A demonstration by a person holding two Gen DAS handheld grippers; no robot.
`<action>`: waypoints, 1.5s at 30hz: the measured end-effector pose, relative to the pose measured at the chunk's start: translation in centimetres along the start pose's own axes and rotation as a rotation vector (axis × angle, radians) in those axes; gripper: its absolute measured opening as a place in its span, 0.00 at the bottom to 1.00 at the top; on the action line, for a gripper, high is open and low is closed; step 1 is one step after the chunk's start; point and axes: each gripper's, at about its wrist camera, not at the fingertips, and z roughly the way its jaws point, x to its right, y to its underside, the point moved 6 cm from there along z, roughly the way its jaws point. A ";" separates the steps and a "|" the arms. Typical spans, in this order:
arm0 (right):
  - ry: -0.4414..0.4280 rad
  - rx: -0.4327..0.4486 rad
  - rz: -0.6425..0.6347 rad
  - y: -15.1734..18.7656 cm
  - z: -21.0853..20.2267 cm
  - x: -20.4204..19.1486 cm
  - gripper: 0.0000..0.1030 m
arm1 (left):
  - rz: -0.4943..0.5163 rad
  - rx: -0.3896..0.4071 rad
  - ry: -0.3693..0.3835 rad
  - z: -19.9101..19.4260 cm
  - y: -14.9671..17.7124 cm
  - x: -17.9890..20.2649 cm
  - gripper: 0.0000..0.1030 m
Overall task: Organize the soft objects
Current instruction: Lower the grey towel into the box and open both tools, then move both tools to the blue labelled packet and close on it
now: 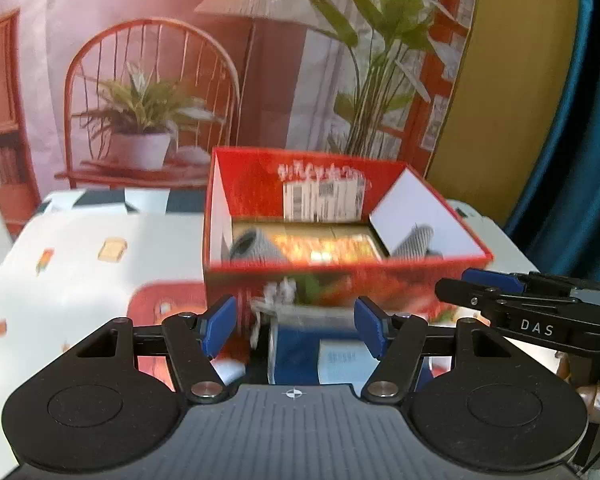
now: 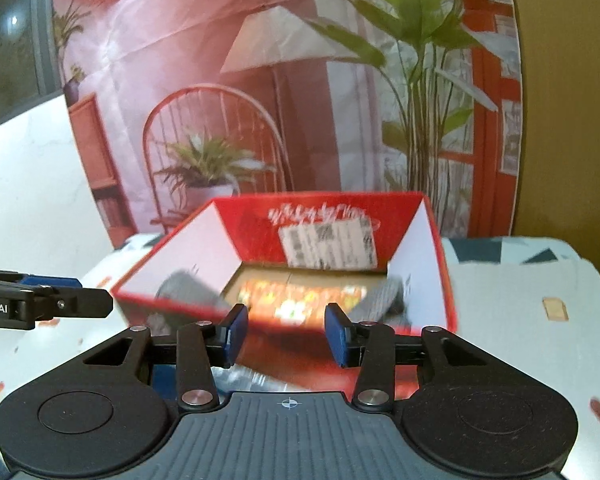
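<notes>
Red box open-topped on the table; two grey rolled soft items inside, one at its left wall, one at its right, each leaning upward. Left gripper and right gripper before the box, jaws apart, empty.

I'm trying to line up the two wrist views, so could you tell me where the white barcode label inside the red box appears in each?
Left wrist: white barcode label sits on the red box's far inner wall, just above centre.
Right wrist: the label is on the same wall, tilted, slightly right of centre.
Shared landmark: the red box.
</notes>
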 end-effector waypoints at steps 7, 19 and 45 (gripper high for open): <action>-0.030 -0.067 0.127 5.9 -1.6 -1.1 0.41 | -0.085 -0.071 0.032 0.6 4.7 0.1 0.54; -0.045 -0.128 0.150 11.5 -2.4 -2.1 0.45 | -0.094 -0.109 0.054 1.3 8.8 0.3 0.52; -0.106 -0.170 0.158 12.6 -1.5 -2.4 0.44 | -0.086 -0.163 0.123 2.4 10.6 1.0 0.42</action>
